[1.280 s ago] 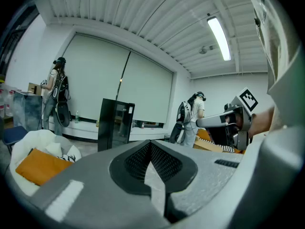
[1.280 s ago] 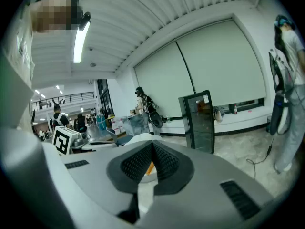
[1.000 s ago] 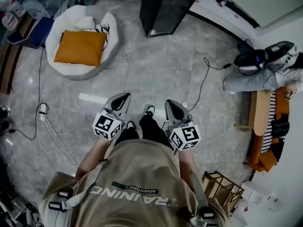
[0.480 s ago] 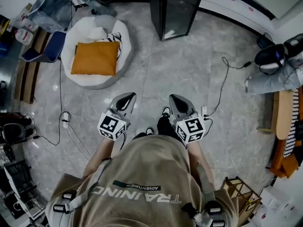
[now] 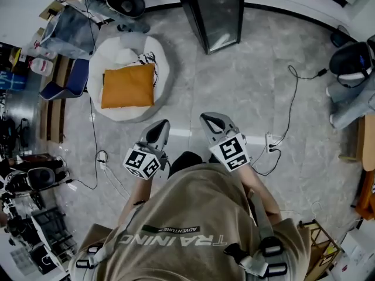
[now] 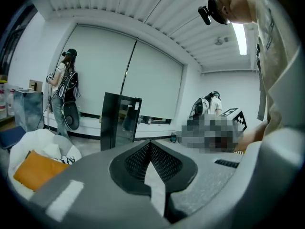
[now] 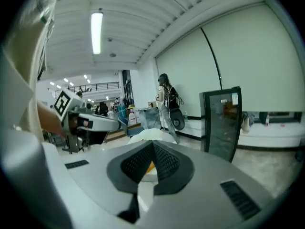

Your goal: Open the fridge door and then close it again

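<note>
The fridge (image 5: 218,13) is a tall black cabinet with a glass door, standing shut at the far side of the marble floor; it also shows as the fridge (image 6: 120,120) and the fridge (image 7: 221,120). My left gripper (image 5: 159,127) and right gripper (image 5: 212,120) are held side by side at waist height, well short of it. In the left gripper view the left gripper (image 6: 150,144) has its jaw tips together on nothing. The right gripper (image 7: 152,144) is likewise shut and empty.
A white beanbag with an orange cushion (image 5: 128,85) lies to the left of the fridge. Cables (image 5: 281,139) trail over the floor on the right. A seated person (image 5: 351,69) is at the right edge, another person (image 6: 64,94) stands by the wall. Boxes and gear crowd the left side.
The head view has swung left: beanbag and fridge have slid rightward in the frame and more left-side clutter shows. Both grippers stay shut at the waist.
</note>
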The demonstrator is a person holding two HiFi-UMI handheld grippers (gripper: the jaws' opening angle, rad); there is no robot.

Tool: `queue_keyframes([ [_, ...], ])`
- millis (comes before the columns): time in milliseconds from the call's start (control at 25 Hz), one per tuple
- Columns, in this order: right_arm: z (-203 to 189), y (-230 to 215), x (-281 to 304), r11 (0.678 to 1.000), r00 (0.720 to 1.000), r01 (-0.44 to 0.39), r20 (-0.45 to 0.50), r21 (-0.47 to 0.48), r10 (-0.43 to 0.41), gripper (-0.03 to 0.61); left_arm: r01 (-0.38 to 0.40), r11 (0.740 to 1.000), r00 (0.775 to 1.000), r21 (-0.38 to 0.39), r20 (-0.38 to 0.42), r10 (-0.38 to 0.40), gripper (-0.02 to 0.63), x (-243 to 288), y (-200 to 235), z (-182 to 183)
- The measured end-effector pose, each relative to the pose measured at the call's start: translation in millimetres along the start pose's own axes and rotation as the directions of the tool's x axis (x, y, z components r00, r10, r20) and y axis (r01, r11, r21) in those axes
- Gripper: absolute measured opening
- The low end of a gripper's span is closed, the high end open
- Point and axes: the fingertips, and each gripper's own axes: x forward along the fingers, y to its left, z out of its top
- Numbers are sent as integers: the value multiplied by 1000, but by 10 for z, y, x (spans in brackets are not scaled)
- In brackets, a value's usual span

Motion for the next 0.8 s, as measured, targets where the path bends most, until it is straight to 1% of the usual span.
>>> queue_keyframes([
  [80,46,-170,98,997,1000,-9,18,81,8,-5,-6,1000,1000,0,-8,6,-8,136,34,-13],
  [120,56,-221,132,996,1000,-10,20,94,9,-5,-10,1000,1000,-5,-11,10,-8,185,46,-30],
  [240,26,-297,208,995,999,-33,-2,89,33,-5,-23,999,1000,-25,-4,23,-8,286,80,5],
  [360,-96,-393,359,994,996,-53,-61,100,59,-5,-31,999,999,-16,13,31,-8,373,215,124],
  [520,-152,-548,585,994,995,-31,-91,105,41,-5,-17,1000,1000,-23,15,17,-8,586,530,123],
  [680,-35,-684,831,995,995,-6,-97,97,16,-5,17,999,999,-49,50,-15,-8,835,835,245],
  [800,231,-815,1082,996,998,15,-64,91,-10,-5,57,998,996,-26,76,-55,-8,1046,1054,481],
])
